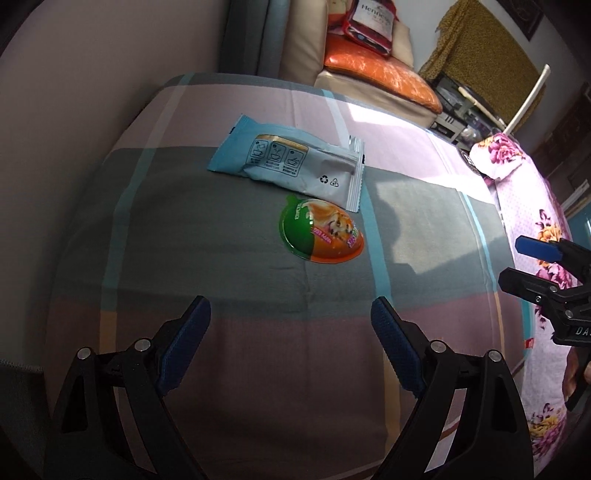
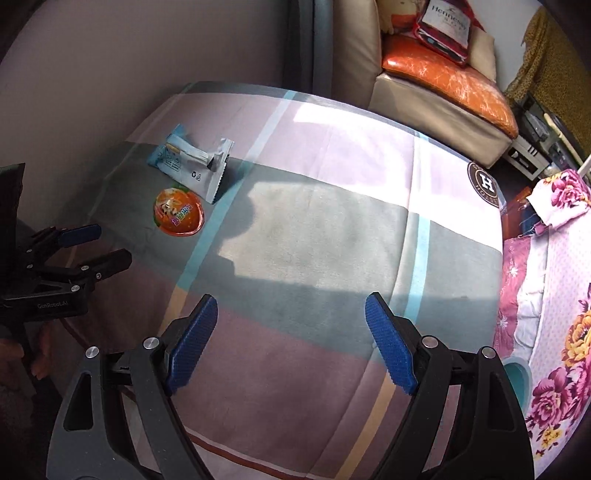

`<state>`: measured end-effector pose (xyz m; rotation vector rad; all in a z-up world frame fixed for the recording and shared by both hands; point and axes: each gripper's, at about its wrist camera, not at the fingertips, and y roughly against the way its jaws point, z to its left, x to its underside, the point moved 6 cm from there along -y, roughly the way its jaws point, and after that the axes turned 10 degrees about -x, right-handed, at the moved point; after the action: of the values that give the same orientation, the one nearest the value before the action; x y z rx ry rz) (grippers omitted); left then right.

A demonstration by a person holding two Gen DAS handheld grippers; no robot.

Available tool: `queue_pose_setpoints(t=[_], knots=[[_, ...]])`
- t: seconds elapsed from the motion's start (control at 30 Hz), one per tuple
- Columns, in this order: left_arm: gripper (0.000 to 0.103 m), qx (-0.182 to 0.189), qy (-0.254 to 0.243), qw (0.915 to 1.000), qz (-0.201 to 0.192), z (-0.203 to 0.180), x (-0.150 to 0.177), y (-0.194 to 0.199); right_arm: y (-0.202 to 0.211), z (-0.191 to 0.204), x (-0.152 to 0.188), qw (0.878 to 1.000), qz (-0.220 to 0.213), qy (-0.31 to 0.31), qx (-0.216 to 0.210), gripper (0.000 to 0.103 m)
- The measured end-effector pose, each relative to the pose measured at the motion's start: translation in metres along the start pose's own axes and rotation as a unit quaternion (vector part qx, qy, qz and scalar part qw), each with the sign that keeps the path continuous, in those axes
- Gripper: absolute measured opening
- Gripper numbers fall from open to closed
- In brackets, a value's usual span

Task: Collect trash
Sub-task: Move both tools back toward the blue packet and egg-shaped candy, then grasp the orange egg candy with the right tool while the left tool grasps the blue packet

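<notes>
A light blue snack wrapper lies flat on the plaid bedsheet, with a round green and orange foil lid just in front of it. Both also show at the far left of the right wrist view: the wrapper and the lid. My left gripper is open and empty, a short way in front of the lid. My right gripper is open and empty over the middle of the sheet, to the right of the trash. Each gripper shows at the edge of the other's view.
A floral quilt lies along the right side of the bed. A beige sofa with an orange cushion and a red bag stands beyond the bed. A wall runs along the left.
</notes>
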<state>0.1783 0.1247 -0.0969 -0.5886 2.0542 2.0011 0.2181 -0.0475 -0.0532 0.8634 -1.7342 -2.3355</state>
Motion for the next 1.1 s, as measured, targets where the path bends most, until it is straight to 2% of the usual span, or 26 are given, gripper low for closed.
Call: queue_pose_setpoints(t=[0.13,0.27,0.5,0.63,0.8,0.93,1.1], knots=[[0.089,-0.007,-0.019,0.9998,-0.004,0.027,-0.003,-0.004,-0.029,0.041,-0.028,0.998,0.01,0.053,-0.031,0.078],[0.089,-0.012,-0.055,0.9984,-0.008,0.037,-0.006,-0.012,-0.056,0.064,-0.046,0.994,0.025,0.089,-0.051,0.065],[0.089,-0.022,-0.078,0.9967,-0.013,0.053,-0.015,-0.027,-0.085,0.08,-0.065,0.987,0.052,0.125,-0.083,0.065],[0.089,-0.015,-0.071,0.9972,-0.015,0.06,-0.019,-0.03,-0.099,0.086,-0.069,0.984,0.065,0.141,-0.091,0.065],[0.089,-0.013,-0.071,0.9972,-0.019,0.062,-0.023,-0.03,-0.114,0.089,-0.068,0.981,0.082,0.141,-0.102,0.055],[0.089,-0.013,-0.072,0.9971,-0.019,0.062,-0.024,-0.031,-0.11,0.087,-0.066,0.982,0.08,0.137,-0.108,0.052],[0.089,-0.008,-0.084,0.9961,-0.026,0.05,-0.034,-0.031,-0.093,0.067,-0.058,0.985,0.075,0.124,-0.094,0.052]])
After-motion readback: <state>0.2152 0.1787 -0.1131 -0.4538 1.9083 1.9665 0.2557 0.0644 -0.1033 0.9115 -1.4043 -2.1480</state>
